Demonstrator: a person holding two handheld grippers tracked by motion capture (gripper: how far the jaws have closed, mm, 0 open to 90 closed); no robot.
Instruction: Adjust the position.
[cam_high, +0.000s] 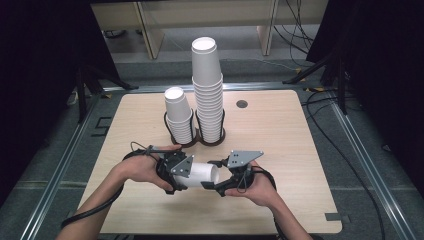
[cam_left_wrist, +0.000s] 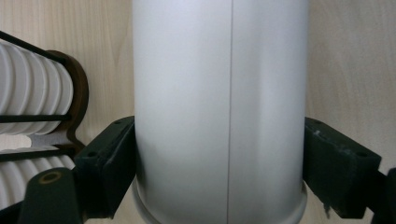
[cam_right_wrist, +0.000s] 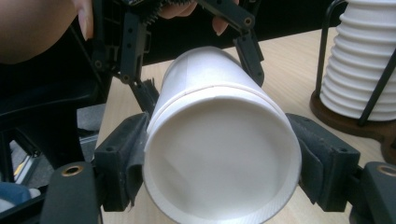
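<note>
Two grippers on one paper cup (cam_high: 200, 175), held sideways above table (cam_high: 280, 130). Left gripper (cam_high: 176, 176) and right gripper (cam_high: 218, 181) both clamp it. Risk: squeeze crushes thin wall; uneven pull slips cup.

Between the two hand-held grippers lies a white paper cup (cam_high: 200, 175), matt and smooth, with a fine seam along its wall and a rolled rim. The left gripper (cam_left_wrist: 219, 154) and the right gripper (cam_right_wrist: 219, 158) have black matt plastic jaws, slightly scuffed. Beyond them, two ribbed stacks of white paper cups (cam_high: 207, 95) stand in a dark, smooth wooden holder with thin black metal rods (cam_high: 195, 140). The pale wooden table (cam_high: 280, 130) under them shows a fine matt grain.
</note>
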